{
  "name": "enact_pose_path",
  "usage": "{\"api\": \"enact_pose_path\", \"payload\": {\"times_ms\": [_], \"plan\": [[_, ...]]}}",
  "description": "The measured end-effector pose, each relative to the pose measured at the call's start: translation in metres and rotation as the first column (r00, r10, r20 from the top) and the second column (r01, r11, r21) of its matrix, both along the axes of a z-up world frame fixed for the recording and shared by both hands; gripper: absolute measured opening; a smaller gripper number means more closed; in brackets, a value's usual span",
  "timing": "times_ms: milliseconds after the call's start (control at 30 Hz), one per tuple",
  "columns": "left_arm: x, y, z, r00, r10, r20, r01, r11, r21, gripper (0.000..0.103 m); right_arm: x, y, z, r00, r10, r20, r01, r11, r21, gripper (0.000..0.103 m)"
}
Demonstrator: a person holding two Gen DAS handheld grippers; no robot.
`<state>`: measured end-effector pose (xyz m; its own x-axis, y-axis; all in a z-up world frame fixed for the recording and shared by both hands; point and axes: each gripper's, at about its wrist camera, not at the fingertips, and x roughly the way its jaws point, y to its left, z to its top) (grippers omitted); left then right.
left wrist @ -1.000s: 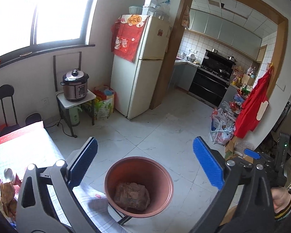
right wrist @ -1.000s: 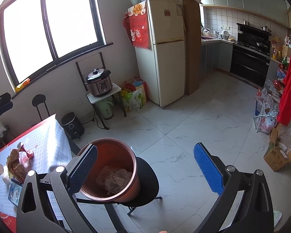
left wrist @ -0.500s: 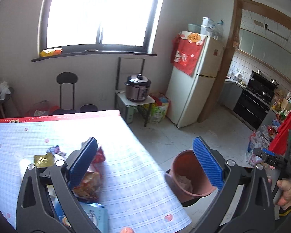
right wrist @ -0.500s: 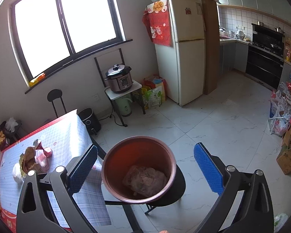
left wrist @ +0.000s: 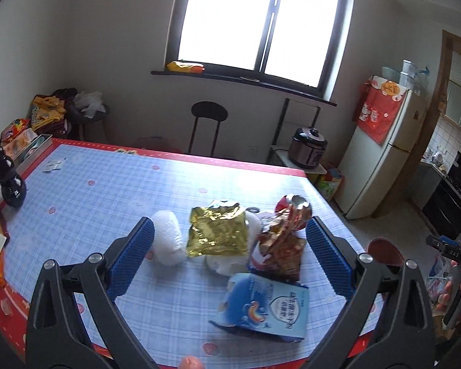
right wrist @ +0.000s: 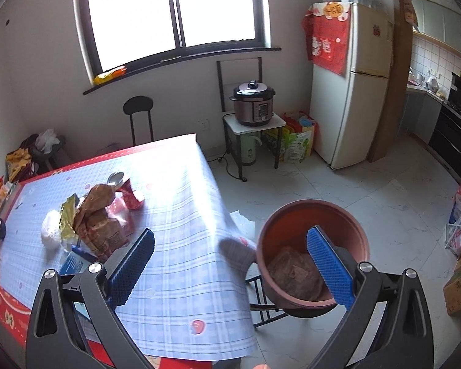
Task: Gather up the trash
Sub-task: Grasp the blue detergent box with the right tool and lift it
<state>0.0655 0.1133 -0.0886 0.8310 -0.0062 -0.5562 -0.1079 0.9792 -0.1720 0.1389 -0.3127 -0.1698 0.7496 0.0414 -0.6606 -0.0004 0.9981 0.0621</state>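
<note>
A heap of trash lies on the blue checked tablecloth [left wrist: 101, 203]: a gold foil wrapper [left wrist: 218, 230], a brown snack bag [left wrist: 279, 246], a red can [left wrist: 295, 209], white crumpled paper [left wrist: 167, 236] and a blue carton [left wrist: 264, 307]. My left gripper [left wrist: 229, 258] hangs open just above and in front of this heap, holding nothing. The same heap shows at the left of the right wrist view as brown snack bag [right wrist: 101, 224] and red can [right wrist: 129, 193]. My right gripper [right wrist: 229, 264] is open and empty, over the table's corner beside the brown bin [right wrist: 310, 255], which holds a crumpled bag.
A black bottle [left wrist: 9, 181] stands at the table's left edge. The bin rests on a black stool beside the table. A black chair [right wrist: 138, 120], a pressure cooker [right wrist: 253, 101] on a small stand and a fridge [right wrist: 350, 92] line the far wall. A hand [left wrist: 458, 289] shows at far right.
The left gripper has swung left from the bin to over the trash heap on the table. The right gripper's view has shifted left too, with the bin now at its right finger.
</note>
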Motion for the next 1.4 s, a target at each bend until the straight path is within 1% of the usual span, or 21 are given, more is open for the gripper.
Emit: {"api": "enact_pose_path", "payload": {"times_ms": [100, 200, 367, 467, 633, 767, 900, 1000, 1033, 1067, 1133, 1267, 1367, 1400], "plan": [[-0.009, 0.031, -0.015, 1.000, 0.022, -0.018, -0.022, 1.000, -0.007, 0.097, 0.006, 0.048, -0.011, 0.998, 0.051, -0.026, -0.052, 0.998, -0.029, 0.098], [-0.014, 0.056, -0.030, 0.999, 0.024, -0.046, -0.024, 1.000, -0.012, 0.097, 0.009, 0.097, -0.024, 0.993, 0.105, -0.054, -0.107, 0.993, -0.044, 0.098], [-0.017, 0.092, -0.051, 0.996, 0.028, -0.084, -0.031, 0.999, -0.035, 0.097, 0.010, 0.174, -0.046, 0.971, 0.214, -0.107, -0.224, 0.970, -0.092, 0.097], [-0.020, 0.111, -0.061, 0.995, 0.032, -0.097, -0.039, 0.997, -0.063, 0.097, 0.009, 0.211, -0.062, 0.951, 0.281, -0.132, -0.296, 0.949, -0.109, 0.097], [-0.030, 0.140, -0.080, 0.992, 0.052, -0.115, -0.062, 0.994, -0.084, 0.097, 0.011, 0.253, -0.094, 0.924, 0.319, -0.211, -0.345, 0.933, -0.103, 0.097], [-0.038, 0.158, -0.099, 0.987, 0.059, -0.147, -0.079, 0.988, -0.134, 0.097, 0.009, 0.279, -0.121, 0.875, 0.376, -0.303, -0.428, 0.895, -0.125, 0.097], [-0.046, 0.164, -0.111, 0.986, 0.056, -0.158, -0.078, 0.987, -0.137, 0.097, 0.005, 0.303, -0.146, 0.815, 0.433, -0.385, -0.513, 0.849, -0.129, 0.097], [-0.049, 0.169, -0.115, 0.984, 0.060, -0.167, -0.088, 0.983, -0.164, 0.097, 0.002, 0.324, -0.165, 0.763, 0.451, -0.462, -0.582, 0.791, -0.189, 0.097], [-0.050, 0.170, -0.117, 0.984, 0.060, -0.168, -0.090, 0.981, -0.174, 0.097, 0.000, 0.329, -0.170, 0.755, 0.448, -0.480, -0.598, 0.770, -0.223, 0.098], [-0.051, 0.171, -0.118, 0.984, 0.061, -0.168, -0.092, 0.979, -0.180, 0.097, -0.002, 0.334, -0.173, 0.762, 0.440, -0.475, -0.602, 0.751, -0.270, 0.097], [-0.051, 0.171, -0.119, 0.984, 0.059, -0.168, -0.090, 0.978, -0.188, 0.097, -0.003, 0.340, -0.177, 0.760, 0.441, -0.477, -0.614, 0.726, -0.308, 0.097], [-0.052, 0.171, -0.120, 0.985, 0.049, -0.168, -0.083, 0.977, -0.199, 0.097, -0.002, 0.348, -0.184, 0.764, 0.432, -0.479, -0.619, 0.699, -0.358, 0.098], [-0.053, 0.173, -0.121, 0.984, 0.055, -0.169, -0.091, 0.973, -0.211, 0.097, -0.005, 0.353, -0.192, 0.774, 0.421, -0.473, -0.615, 0.675, -0.406, 0.098], [-0.054, 0.174, -0.121, 0.984, 0.057, -0.170, -0.093, 0.972, -0.214, 0.097, -0.006, 0.352, -0.192, 0.775, 0.427, -0.466, -0.616, 0.677, -0.403, 0.098]]}}
